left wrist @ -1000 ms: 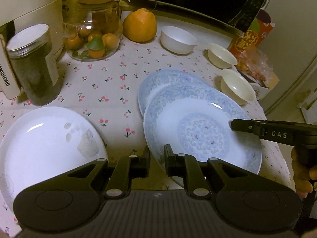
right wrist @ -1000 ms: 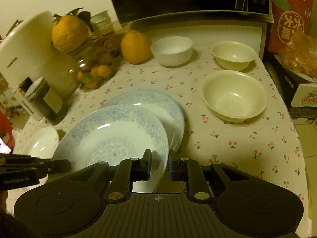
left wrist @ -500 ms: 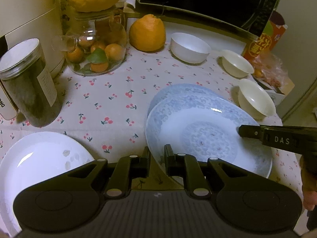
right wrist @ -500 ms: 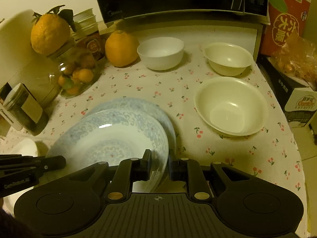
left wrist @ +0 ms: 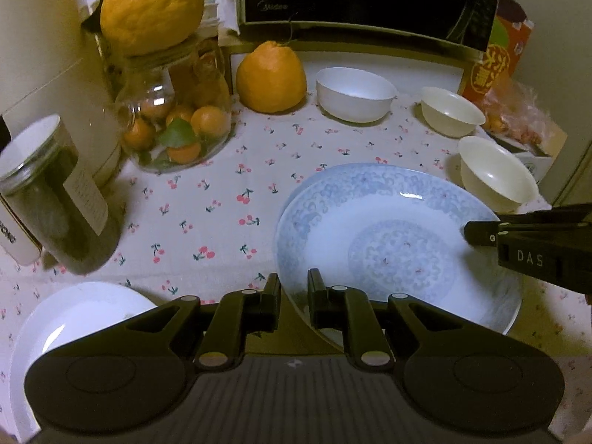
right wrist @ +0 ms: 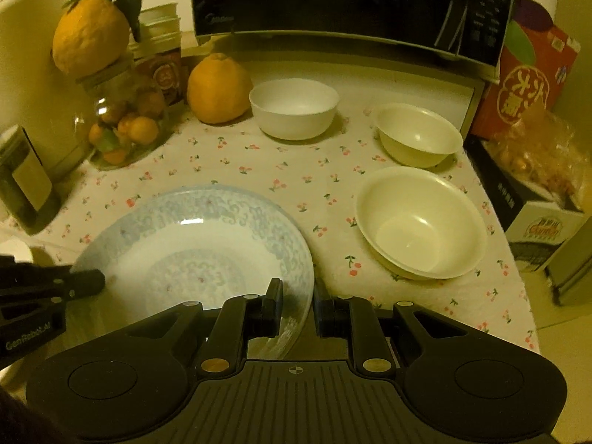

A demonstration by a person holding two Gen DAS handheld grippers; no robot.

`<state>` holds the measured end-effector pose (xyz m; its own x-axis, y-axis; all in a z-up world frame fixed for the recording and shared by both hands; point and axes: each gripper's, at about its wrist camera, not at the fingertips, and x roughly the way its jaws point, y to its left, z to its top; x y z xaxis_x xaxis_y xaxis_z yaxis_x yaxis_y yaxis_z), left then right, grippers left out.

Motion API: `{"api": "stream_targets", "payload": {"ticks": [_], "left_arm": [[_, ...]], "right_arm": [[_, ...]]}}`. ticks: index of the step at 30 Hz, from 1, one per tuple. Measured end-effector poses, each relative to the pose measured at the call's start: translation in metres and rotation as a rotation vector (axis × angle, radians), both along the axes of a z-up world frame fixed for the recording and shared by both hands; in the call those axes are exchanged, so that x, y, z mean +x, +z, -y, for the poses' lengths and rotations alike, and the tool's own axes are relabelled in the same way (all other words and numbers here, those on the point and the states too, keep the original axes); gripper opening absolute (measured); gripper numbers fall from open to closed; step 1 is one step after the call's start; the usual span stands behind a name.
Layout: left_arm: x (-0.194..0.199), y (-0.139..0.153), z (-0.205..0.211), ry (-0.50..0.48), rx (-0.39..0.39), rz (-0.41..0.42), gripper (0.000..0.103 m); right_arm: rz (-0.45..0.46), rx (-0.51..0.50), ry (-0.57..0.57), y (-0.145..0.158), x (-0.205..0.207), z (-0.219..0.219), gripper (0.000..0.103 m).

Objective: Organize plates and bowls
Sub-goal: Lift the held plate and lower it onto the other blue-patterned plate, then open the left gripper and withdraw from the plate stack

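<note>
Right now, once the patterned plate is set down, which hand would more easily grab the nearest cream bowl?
Probably the right gripper. It grips the blue-patterned plate on the edge beside the nearest cream bowl. The left gripper holds the opposite edge, beside the plain white plate.

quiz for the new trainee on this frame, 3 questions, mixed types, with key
1. True or false: only the left gripper has its jaws shut on the blue-patterned plate.
2. How many bowls stand on the cherry-print tablecloth? A) two B) three C) four
3. Fill in: just beneath the held plate, with its far rim showing, is a second ____.

Key
1. False. The right gripper clamps the opposite rim too.
2. B: one white bowl and two cream bowls.
3. Blue-patterned plate, the lower plate.
</note>
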<state>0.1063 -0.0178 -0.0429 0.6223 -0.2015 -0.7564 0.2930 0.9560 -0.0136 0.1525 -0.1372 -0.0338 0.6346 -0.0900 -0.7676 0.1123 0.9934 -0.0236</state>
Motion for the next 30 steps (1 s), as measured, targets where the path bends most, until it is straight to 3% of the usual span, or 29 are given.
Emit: {"api": "stream_targets", "payload": {"ticks": [13, 15, 17, 18, 21, 26, 30], "left_arm": [[-0.002, -0.004, 0.008, -0.033, 0.073, 0.055, 0.013], [-0.002, -0.004, 0.009, -0.045, 0.082, 0.056, 0.016], [-0.002, -0.006, 0.012, -0.069, 0.104, 0.050, 0.025], [-0.003, -0.006, 0.012, -0.068, 0.105, 0.050, 0.026], [-0.004, -0.006, 0.012, -0.059, 0.087, 0.028, 0.047], [-0.002, 0.000, 0.004, -0.043, 0.021, -0.004, 0.065], [-0.003, 0.007, -0.003, -0.035, -0.018, -0.011, 0.073]], "right_arm": [[-0.005, -0.061, 0.018, -0.004, 0.001, -0.008, 0.017], [-0.008, -0.058, 0.021, -0.004, 0.001, -0.008, 0.020], [-0.016, -0.043, 0.017, -0.004, 0.002, -0.007, 0.022], [-0.026, -0.025, 0.014, -0.004, 0.003, -0.005, 0.028], [-0.035, 0.042, -0.014, -0.001, 0.003, 0.002, 0.054], [-0.042, 0.126, -0.051, 0.004, 0.000, 0.012, 0.066], [-0.057, 0.204, -0.074, 0.009, -0.004, 0.020, 0.075]]}}
